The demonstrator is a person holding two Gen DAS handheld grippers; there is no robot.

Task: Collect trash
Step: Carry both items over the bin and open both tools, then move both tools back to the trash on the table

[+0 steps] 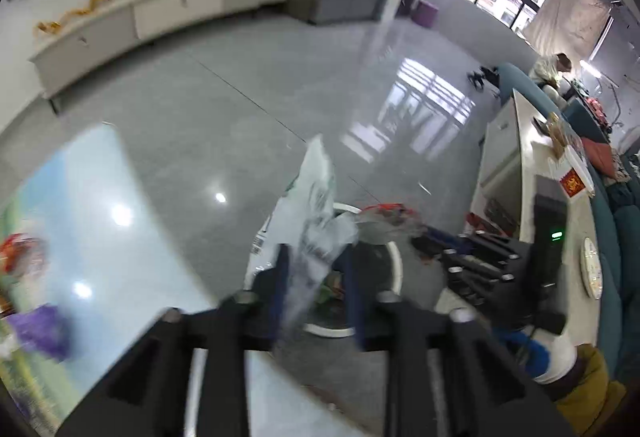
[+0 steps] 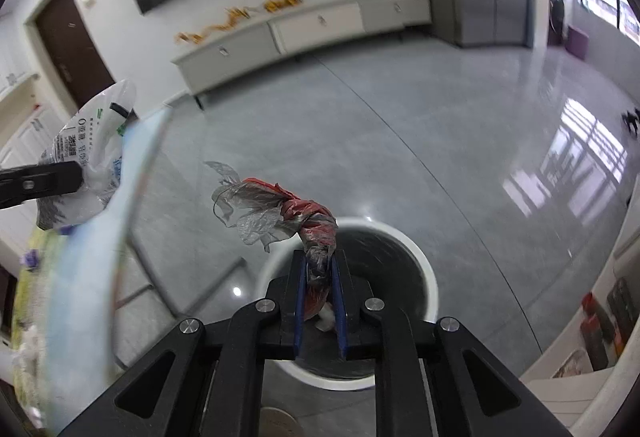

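Note:
A white printed plastic bag (image 1: 316, 189) stands up between the fingers of my left gripper (image 1: 315, 252). The jaws are apart; the bag leans on the left pad and is not pinched. Below it is a round white trash bin (image 1: 397, 261). My right gripper (image 2: 320, 257) is shut on a crumpled red and clear plastic wrapper (image 2: 288, 213), right above the bin's rim (image 2: 425, 269). The wrapper (image 1: 384, 211) also shows in the left wrist view, over the bin. In the right wrist view the bag (image 2: 88, 141) and the left gripper's black fingers (image 2: 60, 175) are at the far left.
A glass-topped table (image 1: 100, 197) with scattered litter, including a purple piece (image 1: 40, 329), lies to the left. A low white cabinet (image 1: 160, 13) runs along the far wall. A white shelf unit (image 1: 532, 165) and a teal sofa (image 1: 624, 237) are to the right. The grey floor (image 1: 240, 97) is glossy.

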